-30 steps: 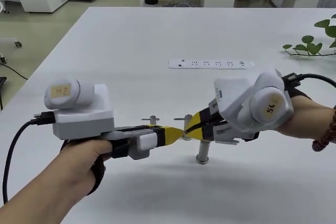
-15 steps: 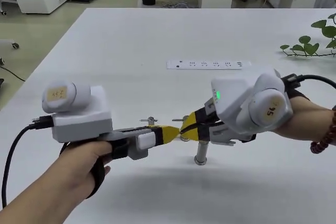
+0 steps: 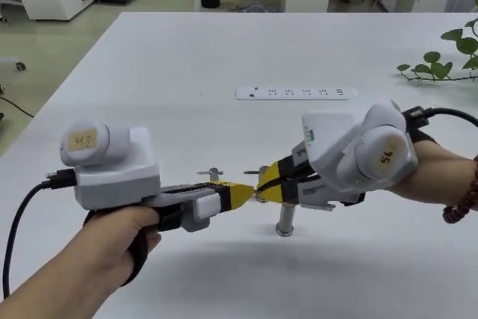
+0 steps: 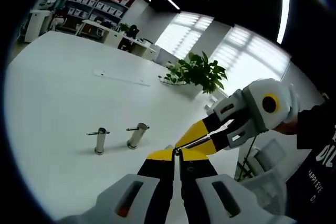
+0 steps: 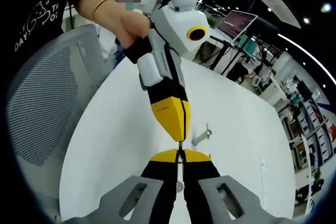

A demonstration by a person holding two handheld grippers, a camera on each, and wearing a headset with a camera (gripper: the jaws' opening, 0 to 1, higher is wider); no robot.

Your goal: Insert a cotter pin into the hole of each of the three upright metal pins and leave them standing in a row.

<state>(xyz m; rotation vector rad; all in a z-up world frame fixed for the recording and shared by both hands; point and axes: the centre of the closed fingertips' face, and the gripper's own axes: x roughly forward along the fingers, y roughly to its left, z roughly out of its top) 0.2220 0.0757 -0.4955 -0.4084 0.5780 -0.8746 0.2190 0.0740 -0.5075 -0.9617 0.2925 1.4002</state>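
Left tool (image 3: 252, 194) and right tool (image 3: 261, 187) pinched narrow, tip-to-tip (cotter pin handoff, I reckon). Metal pin (image 3: 284, 219) at their 5 o'clock gets it next.

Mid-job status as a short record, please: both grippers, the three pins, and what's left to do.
left gripper: jaws shut, tip to tip with the right gripper
right gripper: jaws shut, raised off the table
between the tips: too small to tell
first pin: standing, cotter pin through it
second pin: beside the first, cotter pin through it
third pin: standing under the right gripper, top hidden
likely left: third pin's cotter pin
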